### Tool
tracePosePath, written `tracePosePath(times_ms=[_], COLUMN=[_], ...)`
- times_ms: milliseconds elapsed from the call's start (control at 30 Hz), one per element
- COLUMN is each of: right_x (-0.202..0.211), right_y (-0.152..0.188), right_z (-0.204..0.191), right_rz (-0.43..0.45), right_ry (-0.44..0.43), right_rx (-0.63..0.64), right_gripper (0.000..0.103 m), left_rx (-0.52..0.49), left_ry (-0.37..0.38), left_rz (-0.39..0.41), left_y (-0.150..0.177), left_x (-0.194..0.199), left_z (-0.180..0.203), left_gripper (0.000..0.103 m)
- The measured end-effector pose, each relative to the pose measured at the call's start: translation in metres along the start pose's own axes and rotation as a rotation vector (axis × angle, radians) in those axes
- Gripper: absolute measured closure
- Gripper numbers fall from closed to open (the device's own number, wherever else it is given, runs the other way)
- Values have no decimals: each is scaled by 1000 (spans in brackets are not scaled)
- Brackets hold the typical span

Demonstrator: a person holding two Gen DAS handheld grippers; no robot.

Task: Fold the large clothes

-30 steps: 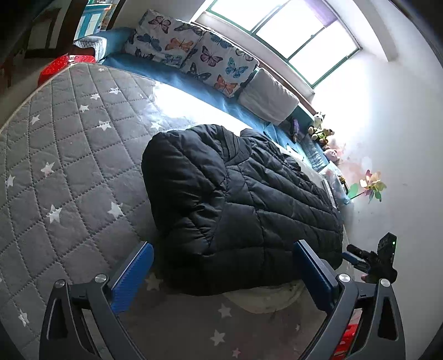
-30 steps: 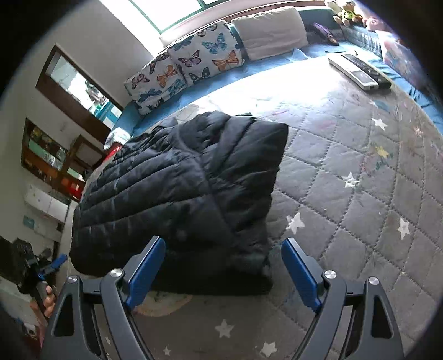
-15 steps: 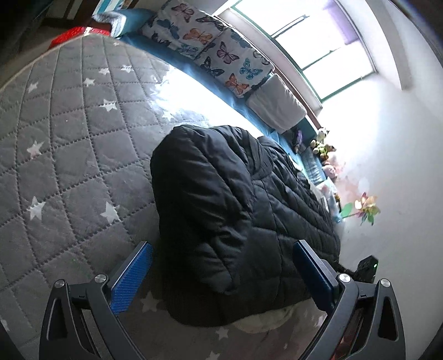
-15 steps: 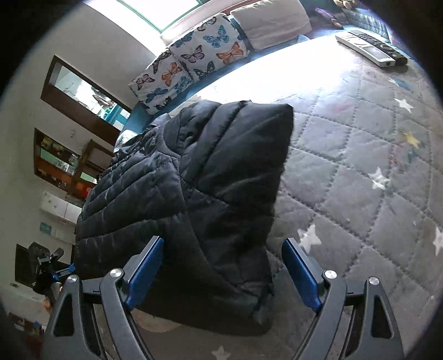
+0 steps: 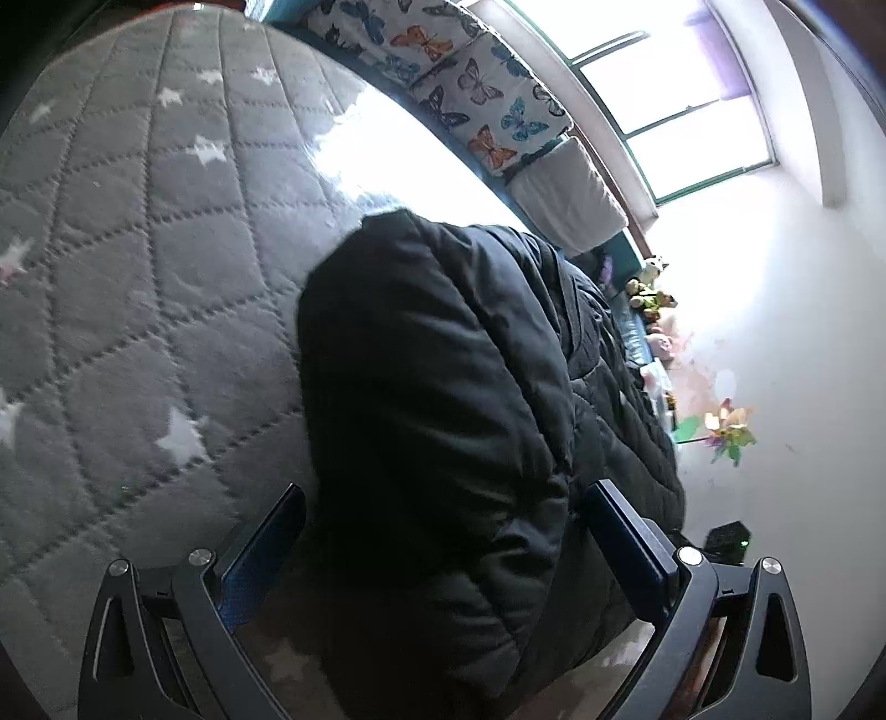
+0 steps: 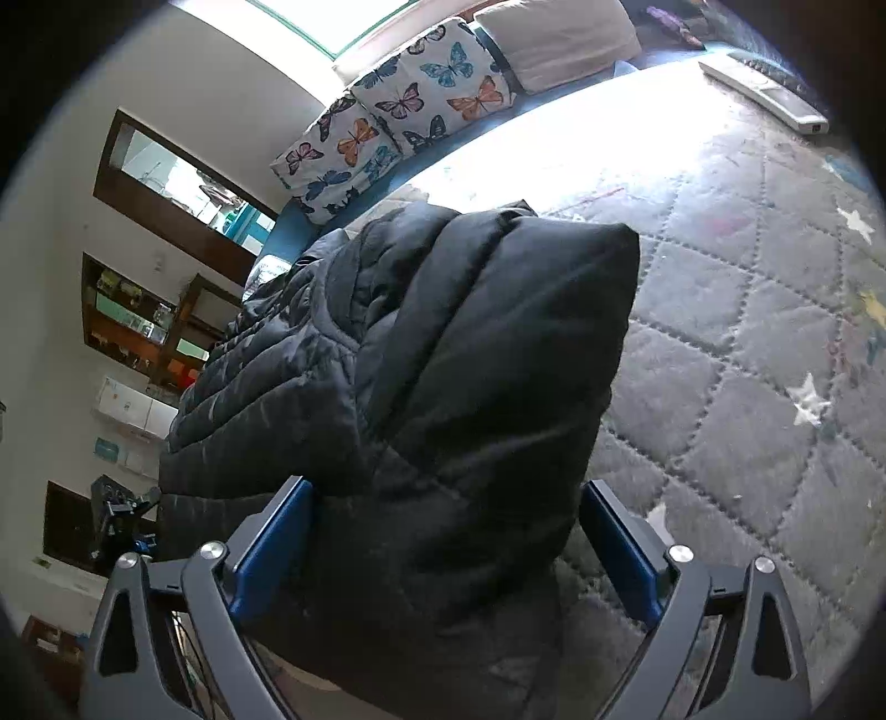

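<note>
A black puffer jacket (image 5: 443,421) (image 6: 443,387) lies folded on a grey quilted bedspread (image 5: 144,266) (image 6: 747,354) with white stars, short of the butterfly cushions (image 5: 470,94) (image 6: 398,116) and the plain pillow (image 5: 570,194) (image 6: 559,39) that line the bedspread's far edge under the window (image 5: 670,94). The left gripper (image 5: 443,548) stands with its jaws wide apart, one end of the jacket bulging between its blue pads without being pinched. The right gripper (image 6: 446,543) straddles the jacket's other end, its jaws opening and not pressing the fabric between them, and a white remote control (image 6: 769,94) lies well beyond the jacket on the bedspread.
</note>
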State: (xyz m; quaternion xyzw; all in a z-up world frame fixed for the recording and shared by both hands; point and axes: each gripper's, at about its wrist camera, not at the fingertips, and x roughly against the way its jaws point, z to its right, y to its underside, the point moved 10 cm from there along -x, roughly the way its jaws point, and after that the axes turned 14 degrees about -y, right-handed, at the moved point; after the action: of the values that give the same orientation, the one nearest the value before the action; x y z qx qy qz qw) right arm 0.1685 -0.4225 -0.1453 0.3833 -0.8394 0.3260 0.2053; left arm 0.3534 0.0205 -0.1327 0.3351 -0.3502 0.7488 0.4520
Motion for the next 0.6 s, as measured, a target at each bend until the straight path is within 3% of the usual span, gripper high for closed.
tracePosePath(times_ms=[267, 600], right_x=[-8, -8], right_y=[-1, 1], right_z=[1, -2], right_rz=[-24, -45], right_ry=[-59, -69], right_rx=[-31, -24], right_gripper=[0, 0], left_rx=[-23, -8], left_ry=[6, 2], left_rz=[-11, -32], left_y=[-12, -30], left_x=[-24, -48], left_z=[13, 26], left_gripper=[0, 0])
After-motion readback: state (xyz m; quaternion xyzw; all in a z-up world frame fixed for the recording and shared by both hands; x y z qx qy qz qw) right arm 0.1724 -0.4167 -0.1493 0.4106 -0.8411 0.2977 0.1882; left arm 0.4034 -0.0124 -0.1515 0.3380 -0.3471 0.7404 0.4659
